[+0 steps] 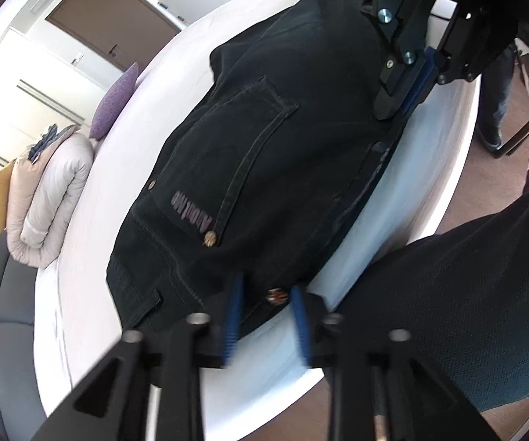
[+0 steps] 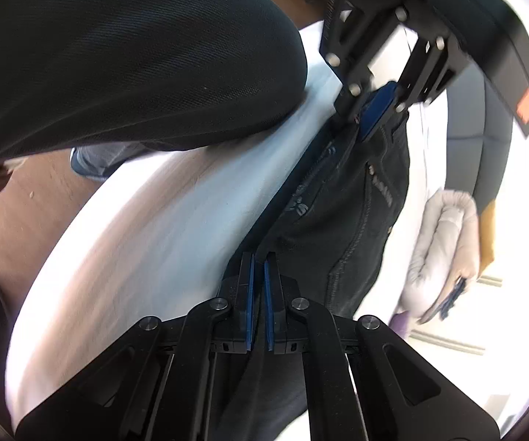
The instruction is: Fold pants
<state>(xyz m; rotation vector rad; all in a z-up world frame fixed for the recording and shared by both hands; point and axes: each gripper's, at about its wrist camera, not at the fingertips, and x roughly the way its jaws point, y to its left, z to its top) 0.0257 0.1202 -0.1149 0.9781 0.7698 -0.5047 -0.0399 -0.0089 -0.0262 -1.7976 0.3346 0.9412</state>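
Observation:
Black denim pants lie on a white bed, waistband toward me, back pocket and logo patch up. My left gripper is open, its blue pads on either side of the waistband edge with a copper button between them. My right gripper is nearly shut on the pants' edge, its pads pinching dark fabric. In the left wrist view the right gripper sits at the pants' far side edge. In the right wrist view the left gripper sits at the waistband.
A rolled grey duvet, a purple pillow and a grey headboard lie at the bed's far side. The person's dark-clothed leg presses against the near bed edge. Wooden floor lies beyond it.

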